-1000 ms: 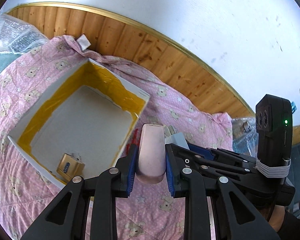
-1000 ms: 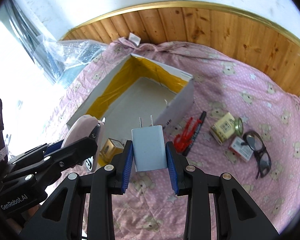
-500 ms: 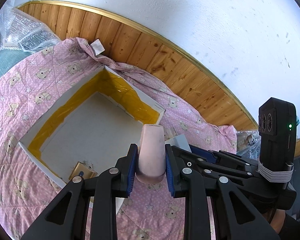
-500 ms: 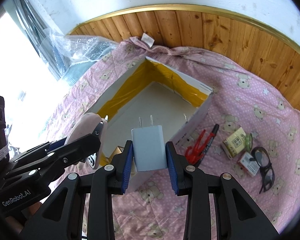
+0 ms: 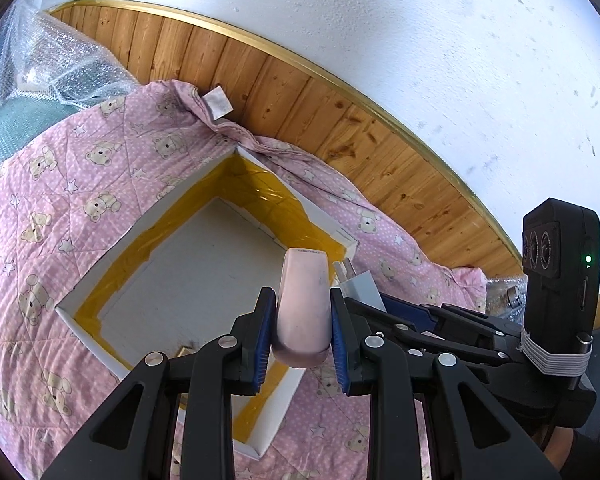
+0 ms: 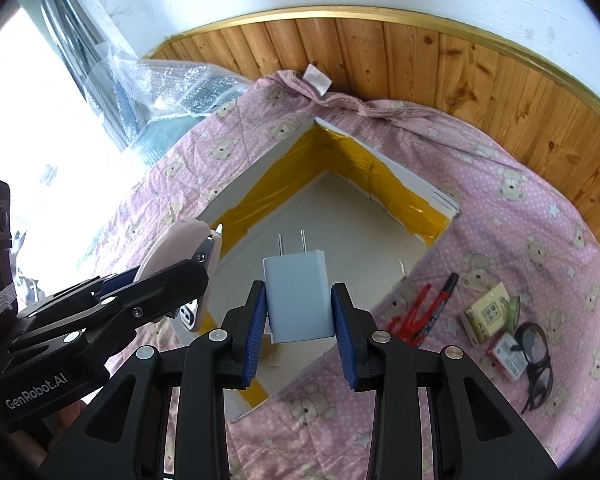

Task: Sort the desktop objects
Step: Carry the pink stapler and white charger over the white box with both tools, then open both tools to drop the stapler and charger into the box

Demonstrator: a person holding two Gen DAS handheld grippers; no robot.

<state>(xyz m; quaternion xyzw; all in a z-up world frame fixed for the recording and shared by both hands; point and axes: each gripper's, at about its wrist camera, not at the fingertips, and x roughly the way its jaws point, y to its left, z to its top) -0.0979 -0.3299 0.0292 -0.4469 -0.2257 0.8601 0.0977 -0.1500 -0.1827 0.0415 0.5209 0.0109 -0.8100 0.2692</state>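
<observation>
Hidden or unclear: in my left wrist view the box floor nearest me is blocked by the gripper frame; only a corner of a small tan item peeks out there, and I cannot identify it. The label on the pink case is too small to read.

Surface and room: a pink quilt [image 6: 512,184] printed with bears and stars, lying against wood panelling [image 6: 440,60] under a white wall. Bubble wrap [image 6: 172,88] is heaped at the quilt's far left. An open white box [image 5: 112,236] with yellow tape inside its walls sits on the quilt.

Left gripper [image 5: 302,332]: blue pads pinch a pink case [image 5: 302,304], held above the box's near right part. Right gripper [image 6: 300,316]: pads clamp a white charger plug [image 6: 298,296], prongs pointing forward, also over the box. The two grippers are close side by side.

On the quilt right of the box: a red-and-black pen [image 6: 432,304], a yellowish carton [image 6: 486,316], a small red-edged box [image 6: 508,354], and dark glasses [image 6: 536,356].
</observation>
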